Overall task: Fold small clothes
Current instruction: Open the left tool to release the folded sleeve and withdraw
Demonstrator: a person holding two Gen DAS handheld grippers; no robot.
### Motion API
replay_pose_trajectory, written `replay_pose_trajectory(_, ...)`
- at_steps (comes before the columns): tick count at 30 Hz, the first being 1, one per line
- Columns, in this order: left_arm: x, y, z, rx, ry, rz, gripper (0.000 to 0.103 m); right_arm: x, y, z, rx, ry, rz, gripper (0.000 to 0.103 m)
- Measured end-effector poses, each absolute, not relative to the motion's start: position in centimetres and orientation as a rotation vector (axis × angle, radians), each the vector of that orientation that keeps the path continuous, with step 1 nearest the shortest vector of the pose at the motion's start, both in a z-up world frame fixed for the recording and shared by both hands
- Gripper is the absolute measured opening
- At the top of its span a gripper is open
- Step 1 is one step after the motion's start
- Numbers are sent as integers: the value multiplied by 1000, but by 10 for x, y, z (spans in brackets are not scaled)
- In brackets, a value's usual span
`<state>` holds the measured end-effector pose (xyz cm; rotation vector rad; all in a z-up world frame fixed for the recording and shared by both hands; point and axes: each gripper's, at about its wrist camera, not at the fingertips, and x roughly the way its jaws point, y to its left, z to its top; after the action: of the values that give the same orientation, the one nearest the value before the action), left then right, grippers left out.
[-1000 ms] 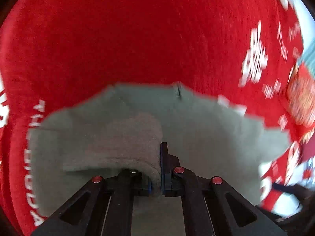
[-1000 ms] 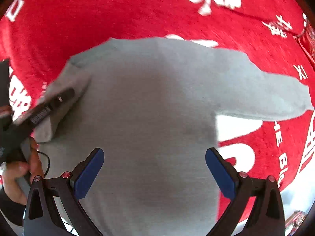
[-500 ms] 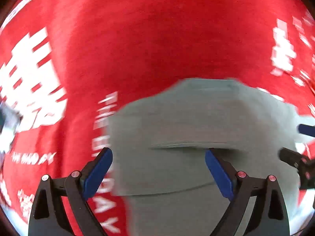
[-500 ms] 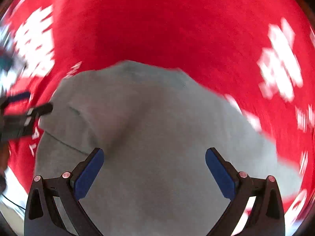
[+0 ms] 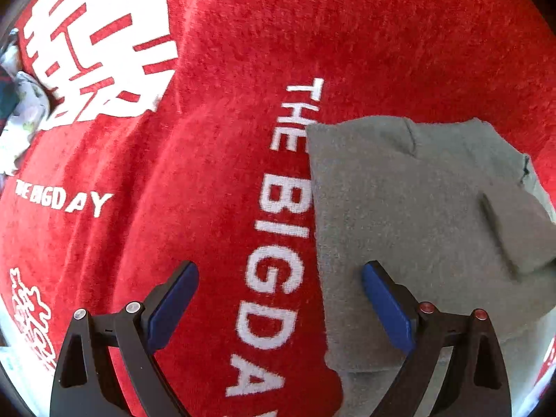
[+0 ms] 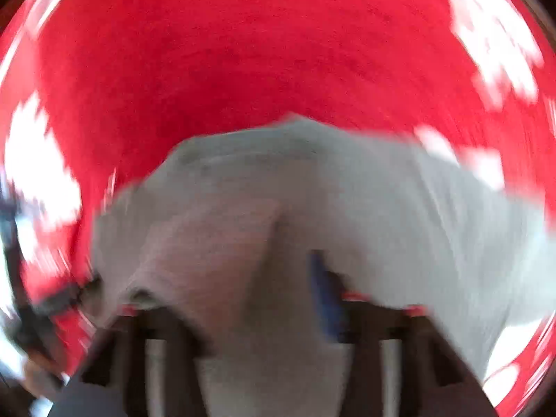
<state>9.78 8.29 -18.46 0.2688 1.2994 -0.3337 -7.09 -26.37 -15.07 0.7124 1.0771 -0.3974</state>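
Observation:
A small grey garment lies on a red cloth with white lettering. In the left wrist view its left side is folded in, and a folded sleeve lies on top at the right. My left gripper is open and empty, over the garment's left edge. The right wrist view is blurred. There my right gripper is shut on a fold of the grey garment, and the fabric covers the left finger.
The red cloth covers the whole work surface. A crumpled white patterned cloth lies at its far left edge in the left wrist view. A dark blurred object shows at the left in the right wrist view.
My left gripper let go of the folded sleeve, opened and moved left off the garment. My right gripper, open before, has closed on a fold of the garment and is moving.

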Motion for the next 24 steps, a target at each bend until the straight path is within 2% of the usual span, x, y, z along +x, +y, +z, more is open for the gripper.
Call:
replay_pose_trajectory(4,112,67,-177,284,1278,-380,96,-120,-297,-172,1073,987,-455,69)
replay_pose_trajectory(8,137,50,-192,277,1349,-406,96,-134,-304,-166,1135,941,-482,69)
replay_pose_trajectory(10,141,44,-193,278,1344,-397,96,-129,-298,-155,1008,1011,-528,69)
replay_pose_trajectory(12,140,39,-190,300,1326,-392,96,-114,-287,-140,695,1120,-556,69)
replay_pose_trajectory(14,136,33,-191,344,1316,-375,96,-105,-273,-128,478,1131,-544,69)
replay_pose_trajectory(15,133,29,-192,372,1298,-363,96,-104,-274,-124,475,1106,-529,69)
replay_pose_trajectory(17,129,24,-192,395,1272,-351,96,-117,-296,-123,663,1030,-548,69)
replay_pose_trajectory(20,127,24,-193,374,1264,-348,96,-159,-333,-151,1145,870,-612,69)
replay_pose_trajectory(24,129,29,-197,369,1273,-373,96,-204,-346,-178,1504,679,-613,69)
